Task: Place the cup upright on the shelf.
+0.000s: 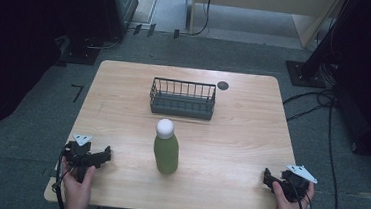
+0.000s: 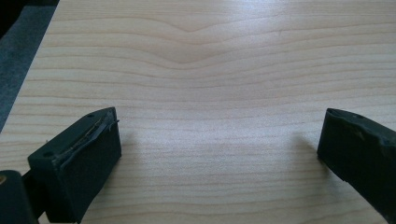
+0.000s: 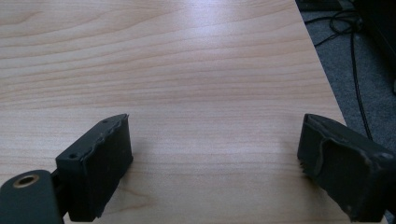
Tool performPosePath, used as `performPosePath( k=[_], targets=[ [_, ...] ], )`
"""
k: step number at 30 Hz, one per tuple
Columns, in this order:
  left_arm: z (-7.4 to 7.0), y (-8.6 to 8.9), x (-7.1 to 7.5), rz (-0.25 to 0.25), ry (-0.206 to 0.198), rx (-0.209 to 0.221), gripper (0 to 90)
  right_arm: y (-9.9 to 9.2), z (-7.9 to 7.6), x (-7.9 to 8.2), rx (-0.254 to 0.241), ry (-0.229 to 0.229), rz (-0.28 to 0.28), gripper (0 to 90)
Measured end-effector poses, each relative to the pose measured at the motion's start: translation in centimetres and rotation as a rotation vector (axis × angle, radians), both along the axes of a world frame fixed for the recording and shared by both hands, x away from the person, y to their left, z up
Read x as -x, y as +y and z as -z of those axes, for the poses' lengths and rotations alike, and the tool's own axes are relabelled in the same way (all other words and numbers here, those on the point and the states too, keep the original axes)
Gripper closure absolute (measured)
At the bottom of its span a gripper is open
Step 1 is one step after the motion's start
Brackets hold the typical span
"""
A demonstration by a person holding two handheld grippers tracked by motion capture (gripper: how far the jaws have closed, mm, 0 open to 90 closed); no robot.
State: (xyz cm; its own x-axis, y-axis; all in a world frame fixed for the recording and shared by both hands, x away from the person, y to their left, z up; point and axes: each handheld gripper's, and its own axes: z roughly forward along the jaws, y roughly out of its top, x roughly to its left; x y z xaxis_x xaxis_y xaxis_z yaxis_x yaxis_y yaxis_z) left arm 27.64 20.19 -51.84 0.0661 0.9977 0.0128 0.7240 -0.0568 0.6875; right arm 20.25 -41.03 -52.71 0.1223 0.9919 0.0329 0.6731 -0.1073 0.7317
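We rest the left gripper (image 1: 103, 156) and right gripper (image 1: 268, 178) at the desk's (image 1: 241, 139) near corners, jaws spread and empty. The green bottle (image 1: 166, 150) stands upright between them, before the wire basket (image 1: 182, 99); we judge a level mid-body grasp safest.

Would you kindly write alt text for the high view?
A green bottle with a white cap stands mid-table, a dark wire basket behind it. Hands rest the left gripper and right gripper at the wooden table's near corners.
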Motion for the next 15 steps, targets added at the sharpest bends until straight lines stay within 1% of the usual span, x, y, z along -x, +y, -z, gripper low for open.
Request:
performPosePath(
  k=[2,3,4,6,10,11,13,15],
  targets=[
    [0.0,0.0,0.0,0.000,0.000,0.000,0.0,0.1,0.0,0.0,0.001,-0.001,0.007,9.5],
    [0.0,0.0,0.0,0.000,0.000,0.000,0.1,0.2,0.0,-0.1,0.001,0.000,0.020,9.8],
    [0.0,0.0,0.0,-0.001,0.000,0.001,0.0,0.4,0.0,-0.1,0.000,0.001,0.031,11.1],
    [0.0,0.0,0.0,0.000,0.000,0.000,0.0,0.9,-0.1,-0.1,0.003,-0.011,0.037,15.1],
    [0.0,0.0,0.0,0.000,0.000,0.000,0.0,0.9,-0.1,0.0,0.000,-0.008,0.042,13.7],
    [0.0,0.0,0.0,0.000,0.000,0.000,0.0,1.1,-0.1,0.1,0.000,-0.005,0.064,12.7],
    [0.0,0.0,0.0,-0.001,0.000,0.000,0.0,1.3,0.0,0.1,-0.002,-0.006,0.064,12.2],
    [0.0,0.0,0.0,-0.001,0.000,0.000,0.0,1.5,-0.1,0.3,-0.002,-0.007,0.046,11.9]
  ],
)
